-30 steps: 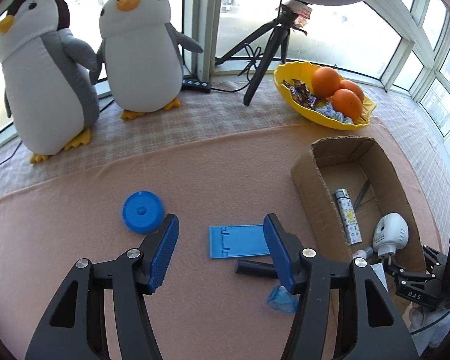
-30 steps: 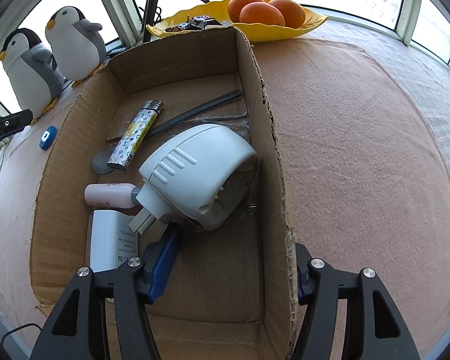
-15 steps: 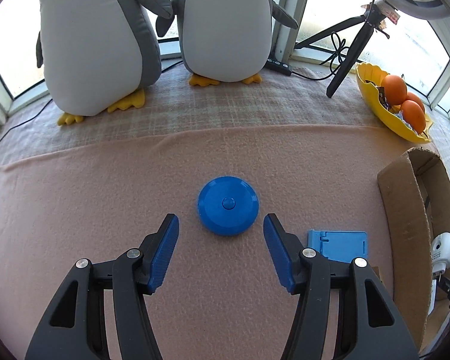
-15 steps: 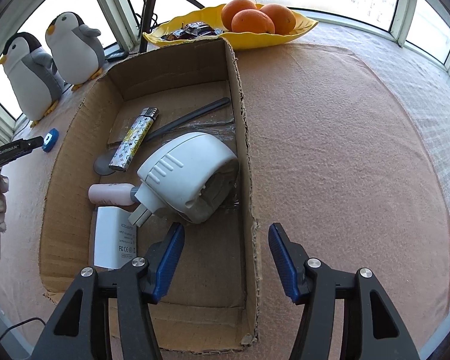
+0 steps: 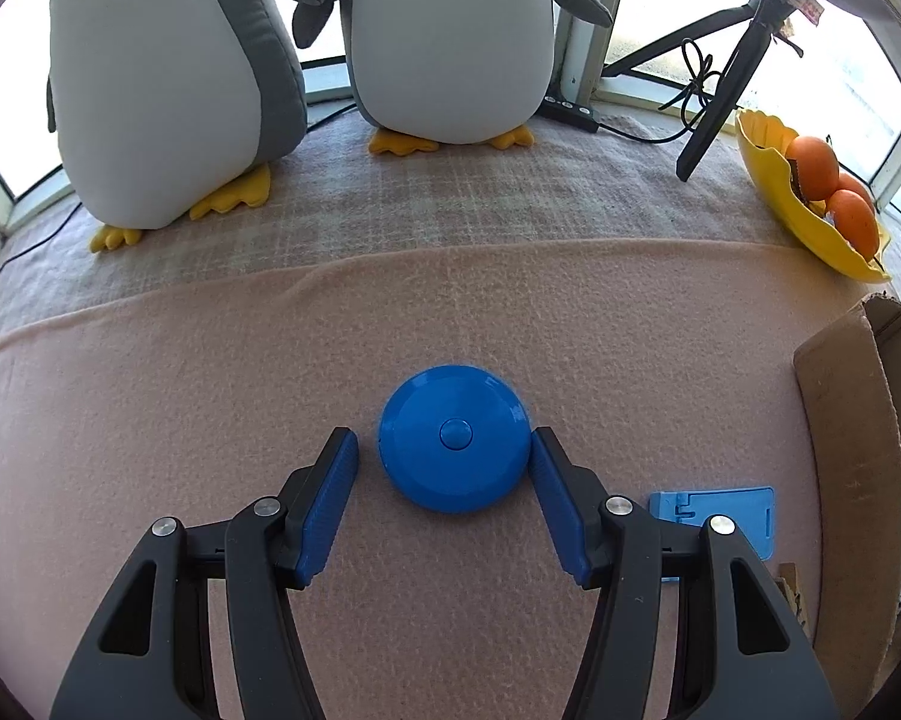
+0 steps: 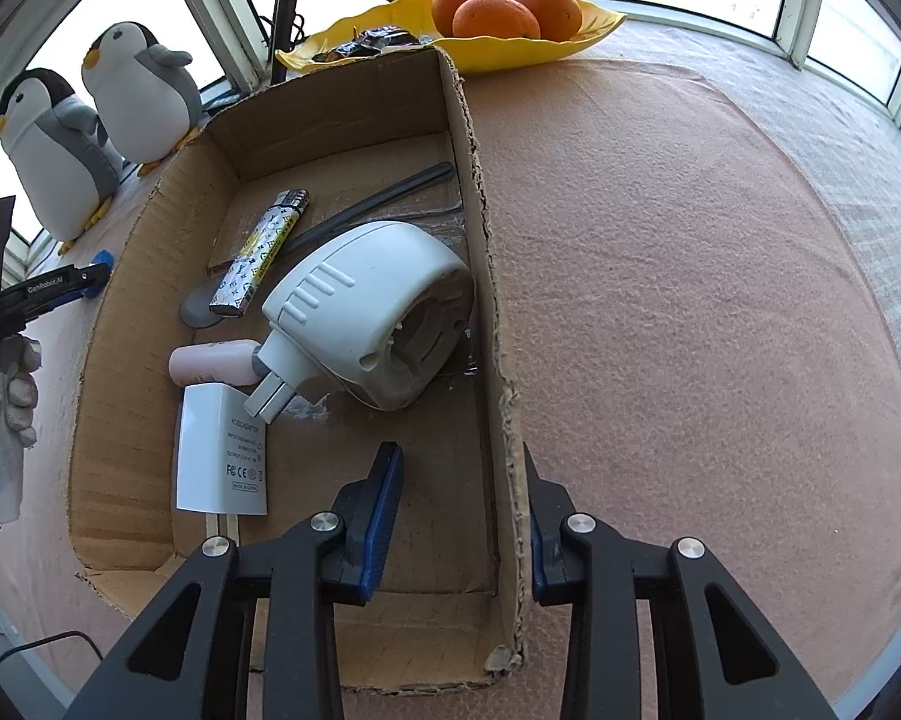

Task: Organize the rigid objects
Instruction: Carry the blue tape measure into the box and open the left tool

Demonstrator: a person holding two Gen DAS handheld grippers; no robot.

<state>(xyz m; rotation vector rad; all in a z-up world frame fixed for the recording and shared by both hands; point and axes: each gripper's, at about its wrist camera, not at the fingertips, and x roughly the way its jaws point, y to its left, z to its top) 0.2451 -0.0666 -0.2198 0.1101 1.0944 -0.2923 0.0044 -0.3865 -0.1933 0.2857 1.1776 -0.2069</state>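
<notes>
**Closing in on the blue disc and the box wall**

Straddling the blue disc [image 5: 455, 438], our left gripper [image 5: 444, 456] now has one blue pad on each side of it, the jaws spread and not pressing; a slim gap shows on the left side, and the right pad sits just at the disc's rim. A second ago the disc lay off to the upper left of these jaws; half a second ago it lay ahead of the tips. Right of the disc and nearer to us, the flat blue stand [image 5: 726, 510] lies on the pink blanket [image 5: 210, 396]; a second ago it lay between the jaws. Beyond the disc stand two plush penguins [image 5: 450, 42], and far right of it the yellow fruit bowl [image 5: 810, 222].

Our right gripper [image 6: 462, 510] is closing across the right wall of the cardboard box [image 6: 498, 360]: the left pad is inside the box, the right one outside against the wall. We cannot yet call it a grip, since the inner pad stands clear of the cardboard. A second ago the jaws stood far wider. Inside the box, going away from that wall's near end, lie the white adapter [image 6: 222, 456], the white round-bodied device [image 6: 372, 306], the pink tube [image 6: 210, 360], the patterned lighter [image 6: 264, 258] and a dark rod [image 6: 390, 192]. Left of the box, the other gripper and a gloved hand [image 6: 6, 384] show.
</notes>
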